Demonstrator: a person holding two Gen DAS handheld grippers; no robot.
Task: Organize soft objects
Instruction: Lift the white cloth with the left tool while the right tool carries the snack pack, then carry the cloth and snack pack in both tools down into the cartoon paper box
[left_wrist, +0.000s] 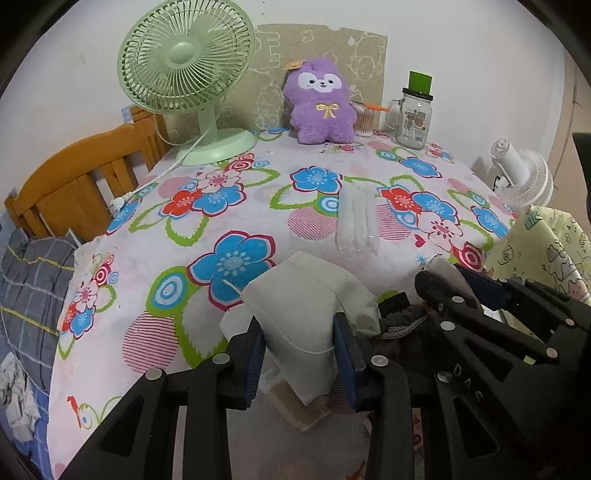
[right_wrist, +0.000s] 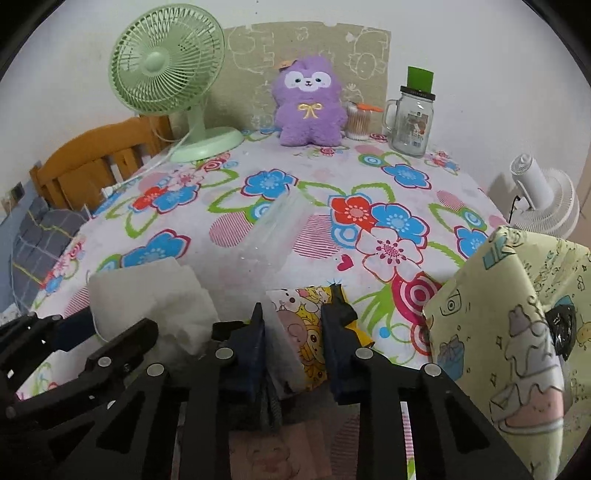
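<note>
A white soft pouch (left_wrist: 303, 295) with a thin white string sits between the blue pads of my left gripper (left_wrist: 297, 325), which is shut on it just above the flowered tablecloth (left_wrist: 177, 236). In the right wrist view my right gripper (right_wrist: 295, 306) is shut on a small cartoon-printed soft packet (right_wrist: 303, 332) at the table's near edge. The white pouch (right_wrist: 147, 295) and left gripper (right_wrist: 110, 328) show at that view's left. A purple plush toy (left_wrist: 319, 107) sits upright at the back of the table. A clear plastic packet (left_wrist: 356, 218) lies mid-table.
A green desk fan (left_wrist: 184, 74) stands back left, its cord trailing off the table. A glass jar mug (left_wrist: 413, 118) and a cotton-swab tub (left_wrist: 364, 120) stand back right. A yellow printed bag (right_wrist: 517, 332) and white fan (right_wrist: 543, 199) are at right; a wooden headboard (left_wrist: 74, 184) at left.
</note>
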